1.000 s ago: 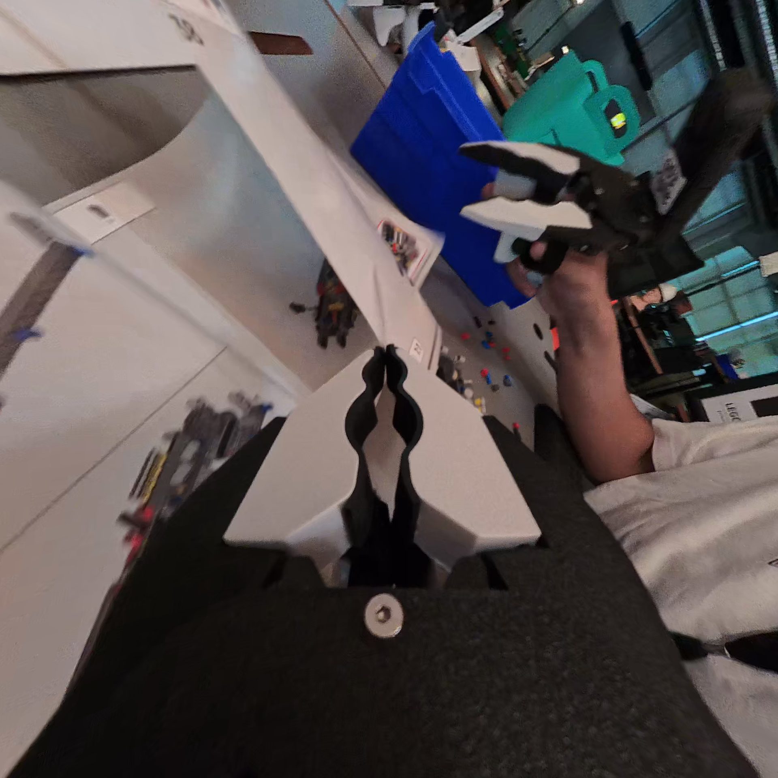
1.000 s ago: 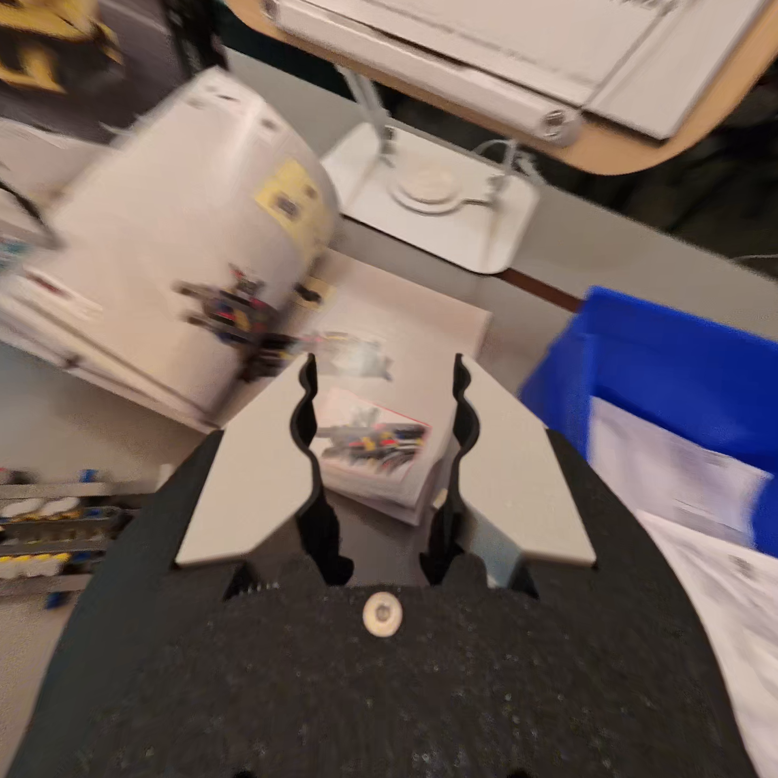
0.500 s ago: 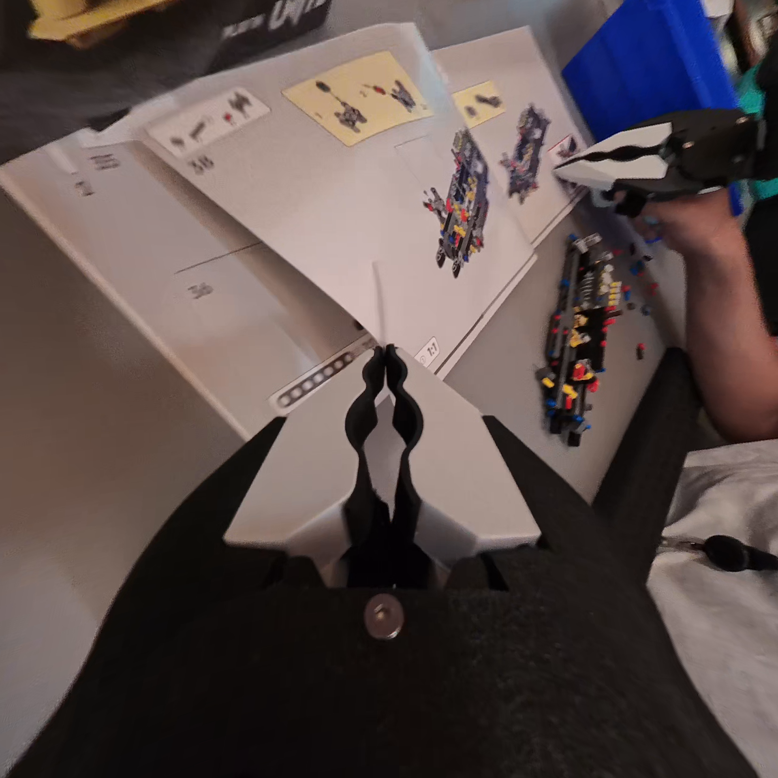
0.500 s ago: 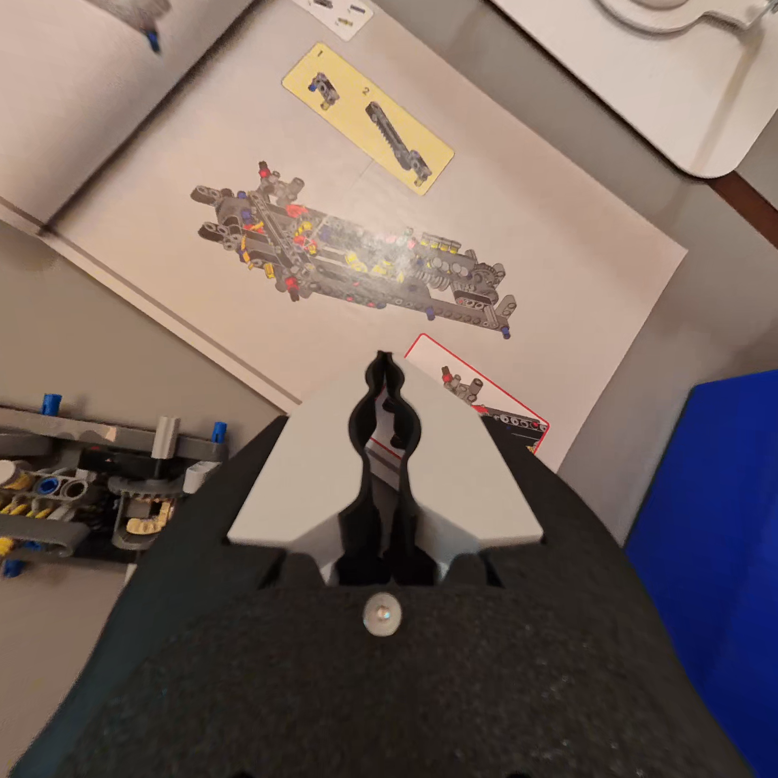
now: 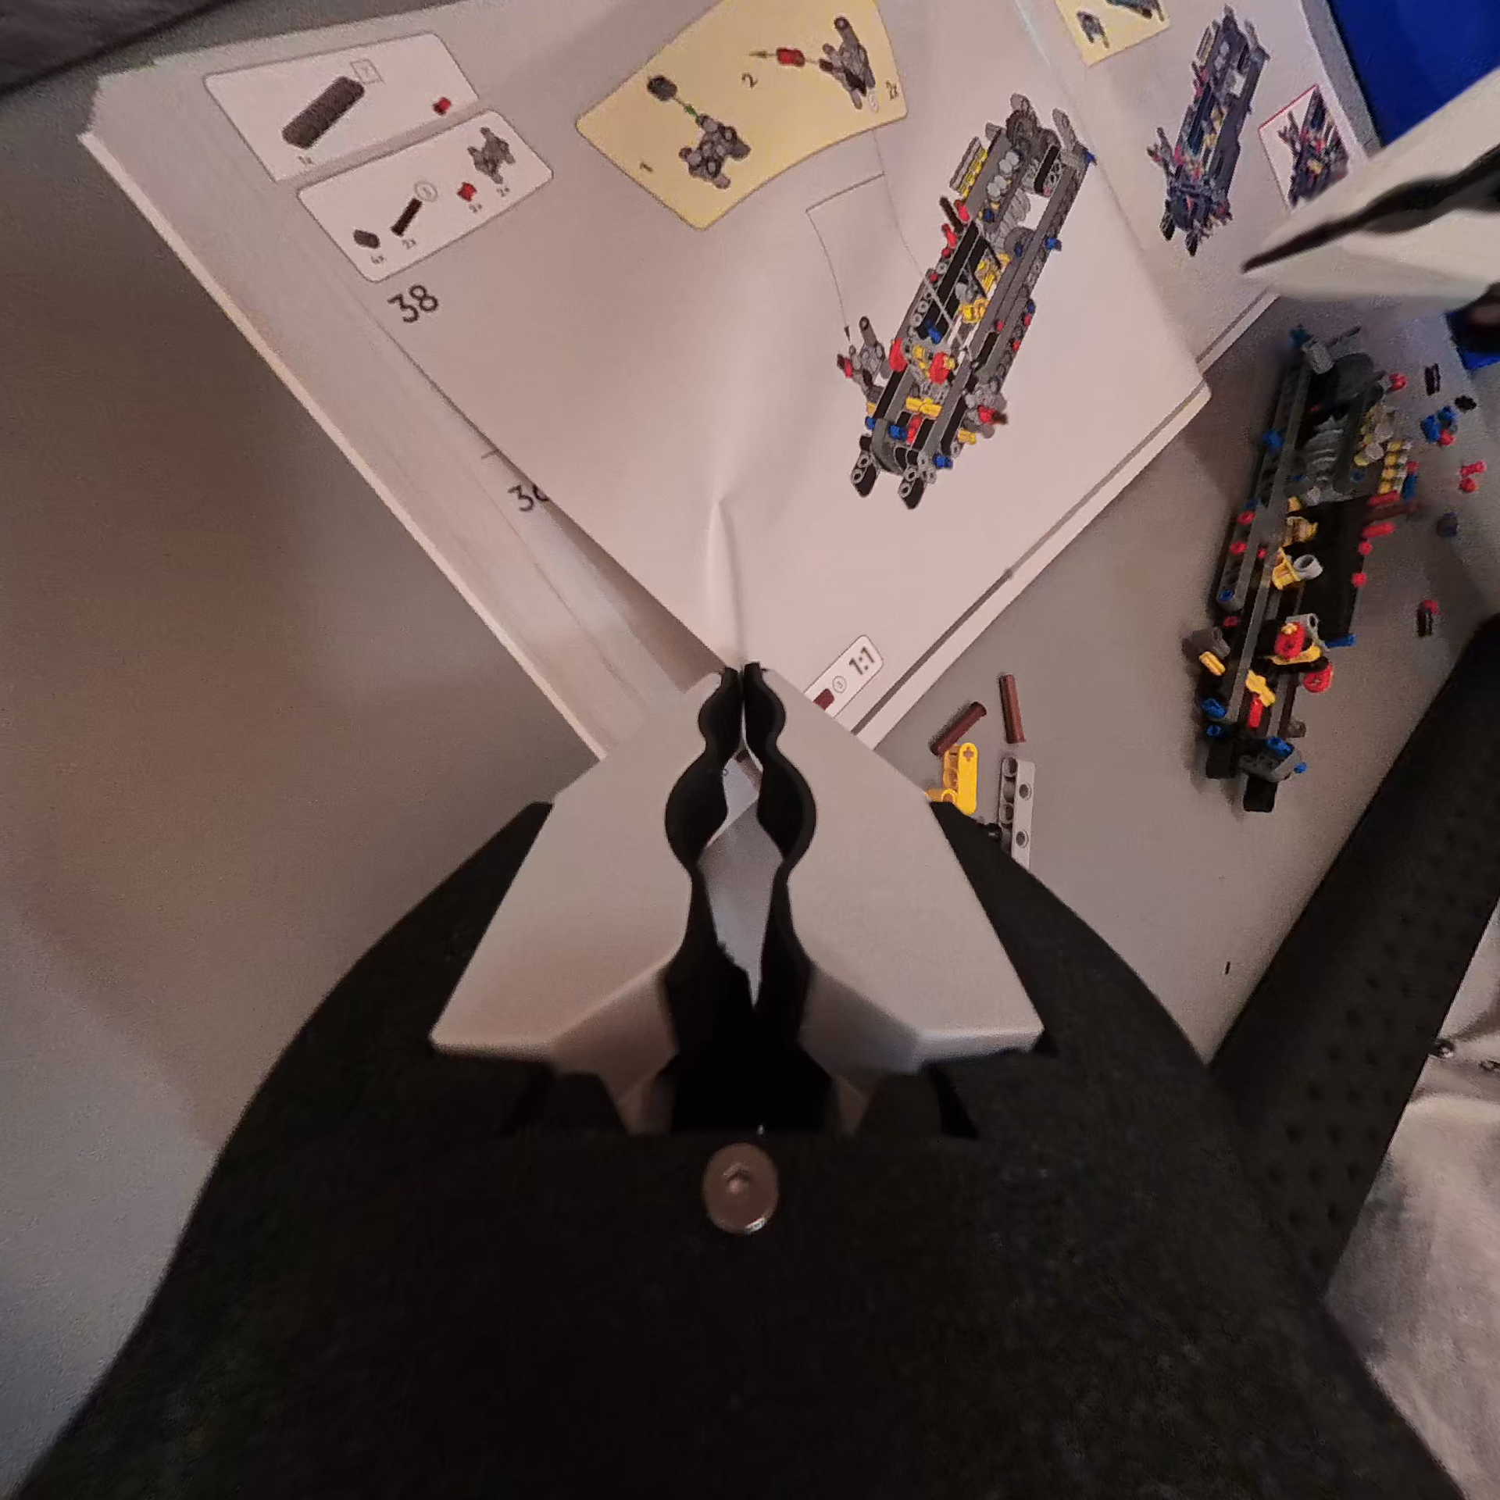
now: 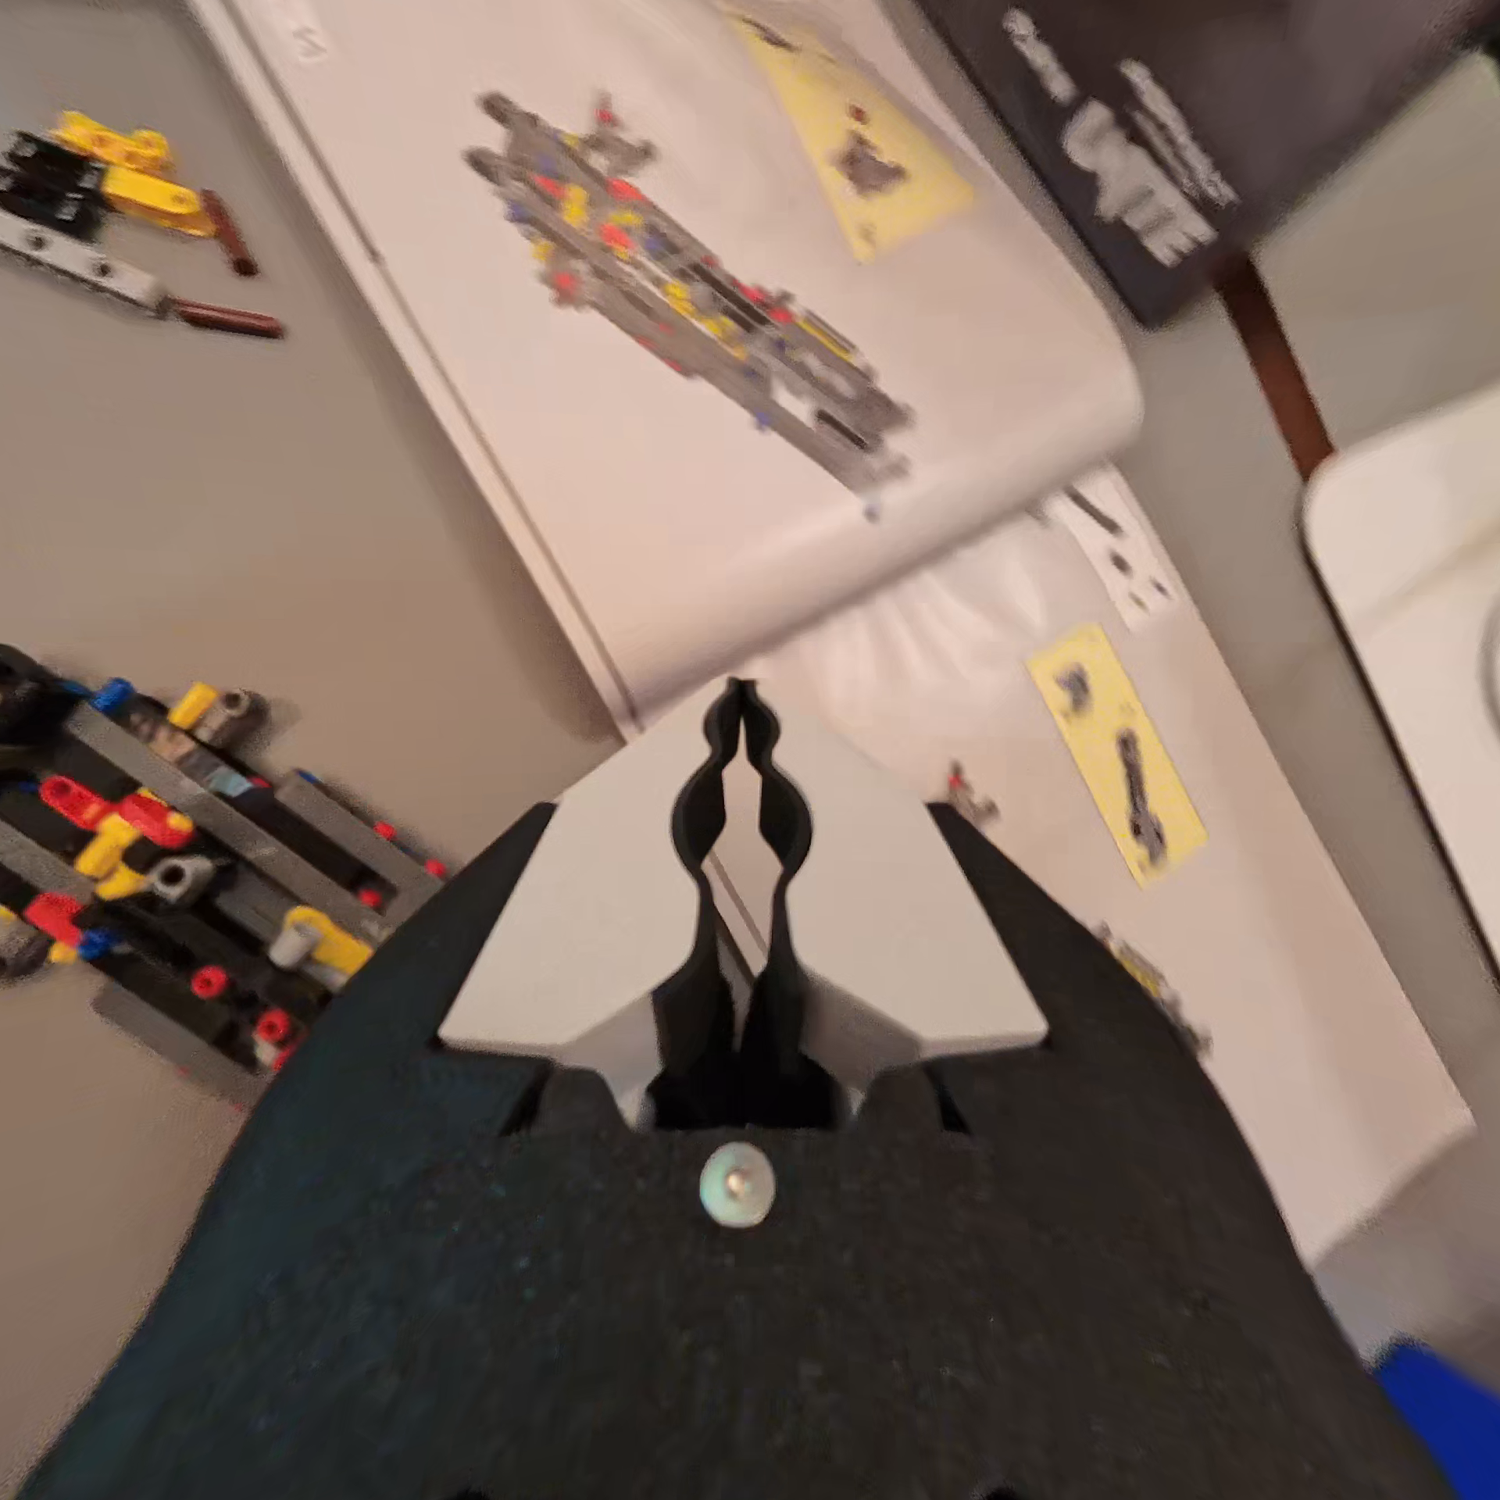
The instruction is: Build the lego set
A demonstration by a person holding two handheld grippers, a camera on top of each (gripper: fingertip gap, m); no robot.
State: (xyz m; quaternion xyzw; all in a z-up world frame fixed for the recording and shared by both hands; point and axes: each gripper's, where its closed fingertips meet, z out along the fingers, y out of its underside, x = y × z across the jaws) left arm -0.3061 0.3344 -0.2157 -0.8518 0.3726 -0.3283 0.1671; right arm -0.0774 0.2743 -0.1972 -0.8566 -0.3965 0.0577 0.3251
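An open instruction booklet (image 5: 665,390) lies on the grey table. My left gripper (image 5: 740,674) is shut on the lower edge of its top page, which creases up toward the tips. The partly built lego model (image 5: 1290,568), long, black and grey with red, yellow and blue pins, lies right of the booklet. It also shows in the right wrist view (image 6: 162,877). My right gripper (image 6: 740,686) is shut and empty, over the booklet's (image 6: 730,406) centre fold. It shows blurred in the left wrist view (image 5: 1380,219).
Loose pieces lie near the booklet's corner: brown axles (image 5: 1010,698), a yellow piece (image 5: 962,763), a grey beam (image 5: 1015,803). Small pins are scattered by the model. A blue bin (image 5: 1412,49) stands at the far right. A black box (image 6: 1136,162) and a white stand base (image 6: 1420,568) lie beyond the booklet. One gripper's finger ends stand about 25 cm off the other's. The yellow piece (image 5: 962,763) is about 8 cm from my left fingertips and 20 cm from my right. Seen from the right wrist view (image 6: 174,185) as well.
The left gripper has brought the pinched page down from its raised position to lie flat. The right gripper went from open to shut and swung leftwards over the booklet.
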